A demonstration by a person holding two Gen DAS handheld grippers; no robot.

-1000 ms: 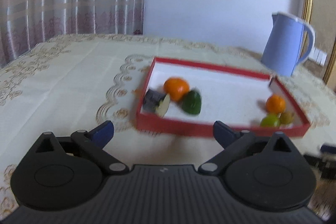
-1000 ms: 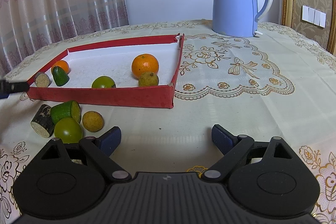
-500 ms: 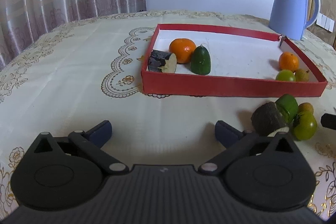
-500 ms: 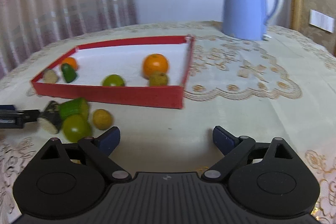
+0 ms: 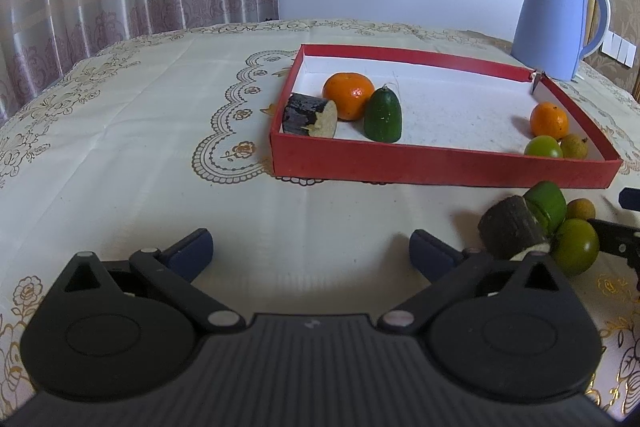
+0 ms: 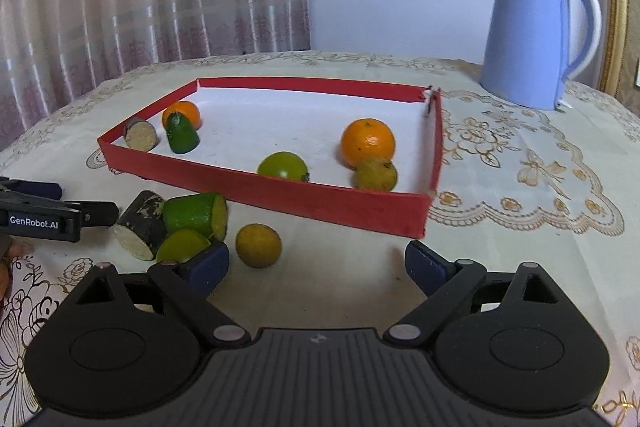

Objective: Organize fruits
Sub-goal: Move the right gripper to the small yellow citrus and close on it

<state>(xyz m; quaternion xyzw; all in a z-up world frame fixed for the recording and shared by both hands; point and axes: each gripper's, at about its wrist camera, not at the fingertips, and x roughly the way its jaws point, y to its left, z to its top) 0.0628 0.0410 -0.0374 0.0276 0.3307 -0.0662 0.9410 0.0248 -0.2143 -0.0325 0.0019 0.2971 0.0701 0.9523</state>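
A red tray [image 5: 440, 163] [image 6: 280, 193] holds two oranges [image 5: 348, 95] [image 6: 367, 143], a green cucumber end [image 5: 383, 115], a dark-skinned cut piece [image 5: 308, 115], a green lime [image 6: 283, 166] and a small yellow fruit [image 6: 375, 174]. In front of the tray, on the cloth, lie a dark cut piece [image 6: 140, 225], a green cucumber piece [image 6: 196, 215], a green lime [image 5: 576, 246] and a yellow round fruit [image 6: 258, 245]. My left gripper [image 5: 310, 247] is open, left of this pile. My right gripper [image 6: 316, 263] is open, its left finger beside the lime and the yellow fruit just ahead.
A light blue kettle [image 5: 558, 21] [image 6: 536, 39] stands behind the tray's right corner. A patterned tablecloth [image 5: 140, 115] covers the table. Curtains hang at the back left. The left gripper's finger [image 6: 48, 217] shows at the left edge of the right wrist view.
The left gripper has dropped back toward the near table, bringing the loose pile into its right side. The right gripper has moved closer to the pile. Both stay open.
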